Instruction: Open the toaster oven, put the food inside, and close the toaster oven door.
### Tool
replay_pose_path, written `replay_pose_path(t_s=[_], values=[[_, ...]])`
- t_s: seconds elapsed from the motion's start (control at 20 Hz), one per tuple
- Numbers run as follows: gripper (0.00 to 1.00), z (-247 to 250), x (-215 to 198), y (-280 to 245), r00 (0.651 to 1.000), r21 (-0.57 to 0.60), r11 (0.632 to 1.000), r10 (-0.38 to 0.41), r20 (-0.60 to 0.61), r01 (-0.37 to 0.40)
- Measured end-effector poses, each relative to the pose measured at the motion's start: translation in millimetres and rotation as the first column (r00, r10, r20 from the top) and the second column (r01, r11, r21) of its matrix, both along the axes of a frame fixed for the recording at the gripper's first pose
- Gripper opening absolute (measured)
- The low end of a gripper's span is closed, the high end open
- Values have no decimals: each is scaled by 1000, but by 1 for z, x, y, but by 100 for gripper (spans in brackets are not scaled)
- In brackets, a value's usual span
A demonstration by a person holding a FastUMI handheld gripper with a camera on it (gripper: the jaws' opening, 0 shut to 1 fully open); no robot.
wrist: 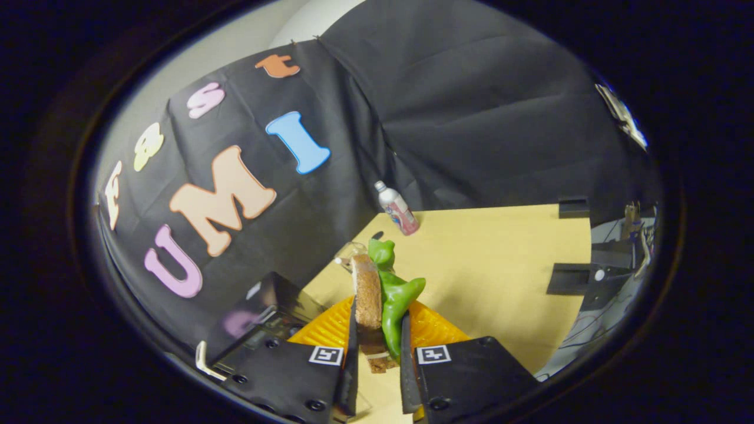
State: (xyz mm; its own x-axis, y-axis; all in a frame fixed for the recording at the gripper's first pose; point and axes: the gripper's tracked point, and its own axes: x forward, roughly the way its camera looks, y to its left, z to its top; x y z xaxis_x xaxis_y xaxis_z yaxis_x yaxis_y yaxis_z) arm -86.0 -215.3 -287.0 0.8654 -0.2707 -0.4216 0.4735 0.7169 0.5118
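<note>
Food is sitting upright between the two fingers of the tool (377, 353): a brown slice of bread (368, 294) is standing on edge with a glossy green piece (396, 297) pressed against its right face. Both fingers are pressing in on this pair, so the tool is closing on it and holding it above an orange ribbed plate (321, 330). The lower end of the bread is dropping into the gap between the fingers, where a paler band is crossing it, and I cannot make out what that band is. The green piece is rising past the bread's top, and its shape is hard to name from where I am standing.

Just left of the fingers, the toaster oven (259, 321) is showing as a dark glossy box; its front is cut off by the tool's body, so whether its door is open or closed is not clear. A pale handle-like bar is poking out near its lower corner.

Beyond the food, something clear and glassy is peeking out behind the bread, mostly hidden. Farther back on the pale wooden table (500, 265), a small bottle (397, 208) is leaning near the black cloth. Dark brackets (568, 277) are sitting at the table's far right edge.
</note>
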Motion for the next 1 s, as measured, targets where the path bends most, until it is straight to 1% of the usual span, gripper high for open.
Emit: replay_pose_path(t_s=[0.2, 0.4, 0.55, 0.8, 1.0], values=[[31, -1, -12, 43, 999, 83, 996, 30, 32, -32], [31, -17, -22, 94, 995, 145, 984, 101, 13, -102], [31, -30, -23, 134, 988, 203, 967, 152, 12, -151], [31, -53, -4, 197, 974, 291, 931, 226, 19, -221], [31, -65, 19, 236, 965, 353, 900, 257, 46, -257]])
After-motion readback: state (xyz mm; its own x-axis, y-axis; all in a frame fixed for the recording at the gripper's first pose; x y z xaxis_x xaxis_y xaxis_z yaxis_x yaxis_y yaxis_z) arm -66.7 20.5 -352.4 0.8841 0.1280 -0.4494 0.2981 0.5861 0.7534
